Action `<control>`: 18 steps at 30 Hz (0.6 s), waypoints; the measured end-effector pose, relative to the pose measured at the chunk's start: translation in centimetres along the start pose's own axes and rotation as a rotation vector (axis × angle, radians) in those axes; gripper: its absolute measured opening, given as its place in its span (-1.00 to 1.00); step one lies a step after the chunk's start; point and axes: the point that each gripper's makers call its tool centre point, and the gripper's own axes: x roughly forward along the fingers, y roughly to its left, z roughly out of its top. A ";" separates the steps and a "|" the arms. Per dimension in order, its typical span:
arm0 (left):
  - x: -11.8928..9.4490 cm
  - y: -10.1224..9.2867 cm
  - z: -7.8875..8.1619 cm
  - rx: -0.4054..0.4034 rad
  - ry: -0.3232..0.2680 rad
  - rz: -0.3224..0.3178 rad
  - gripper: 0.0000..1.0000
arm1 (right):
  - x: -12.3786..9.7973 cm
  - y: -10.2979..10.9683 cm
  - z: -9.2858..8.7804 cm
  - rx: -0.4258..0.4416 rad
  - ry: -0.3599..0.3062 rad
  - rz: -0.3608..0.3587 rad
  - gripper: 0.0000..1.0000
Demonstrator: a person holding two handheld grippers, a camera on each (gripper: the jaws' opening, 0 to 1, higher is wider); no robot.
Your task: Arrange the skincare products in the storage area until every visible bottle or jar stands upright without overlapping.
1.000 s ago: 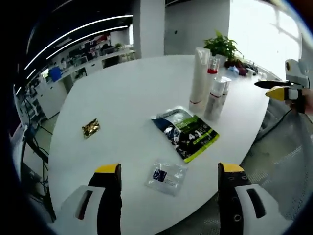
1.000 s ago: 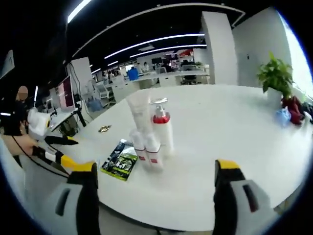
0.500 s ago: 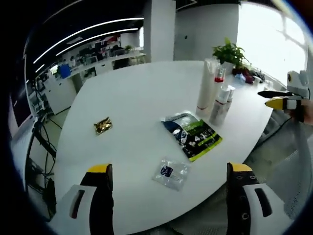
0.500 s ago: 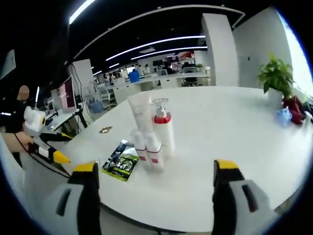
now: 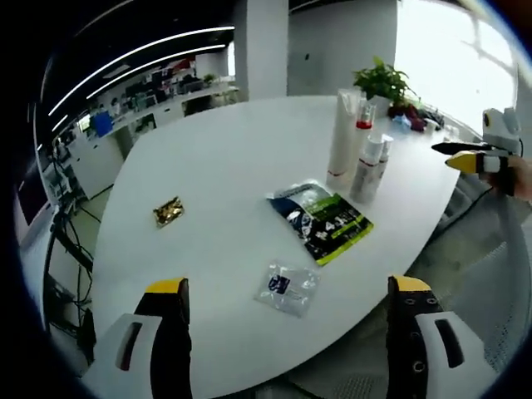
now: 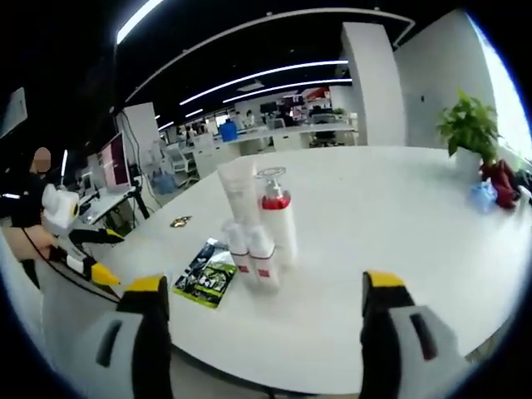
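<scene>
A tall white tube (image 5: 341,137), a pump bottle with a red collar (image 5: 363,123) and two small white bottles (image 5: 370,170) stand upright in a tight cluster on the white table (image 5: 224,158), far ahead and to the right of my open left gripper (image 5: 288,286). In the right gripper view the tube (image 6: 240,193), the pump bottle (image 6: 277,214) and the small bottles (image 6: 253,253) stand just beyond my open right gripper (image 6: 265,283). Both grippers hover off the table's edge, holding nothing. The left gripper (image 6: 83,253) appears at the far left there.
A green and black sachet pack (image 5: 320,220) lies flat beside the bottles, a clear small packet (image 5: 285,288) nearer the edge, a gold wrapper (image 5: 169,211) to the left. A potted plant (image 5: 382,81) stands at the table's far end. The right gripper (image 5: 465,155) shows off the table edge.
The left gripper view has shifted a little with the hand. The bottles, pack and packets lie where they were. Both grippers stay open.
</scene>
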 end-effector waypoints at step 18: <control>5.0 -0.1 -3.2 0.202 0.223 -0.129 0.61 | 0.0 0.2 -0.1 -0.001 0.005 0.018 0.92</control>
